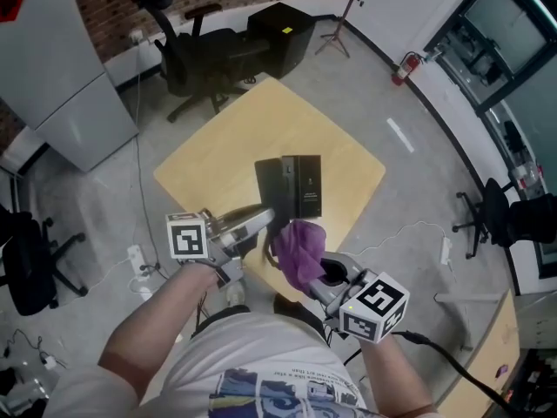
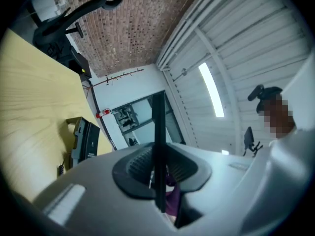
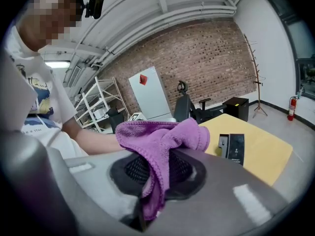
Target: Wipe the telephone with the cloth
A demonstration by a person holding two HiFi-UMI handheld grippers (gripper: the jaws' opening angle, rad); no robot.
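Atop right gripper [image 3: 158, 175], bunched fuzzy purple cloth [image 3: 162, 135]

Telephone [image 1: 302, 185] on table [image 1: 200, 174]; cloth [image 1: 298, 249] before it, over near edge.

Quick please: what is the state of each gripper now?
Left gripper: jaws closed on a thin black piece, identity unclear.
Right gripper: jaws closed on the purple cloth.

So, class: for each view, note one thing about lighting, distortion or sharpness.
Head view: wide-angle bend, walls curving round the table; even light, soft shadows. Left gripper view: fisheye, black corners, the ceiling light glaring; the dark strip in the left tool looks sharp. Right gripper view: fisheye too; the cloth in the right tool is crisp, the telephone small.
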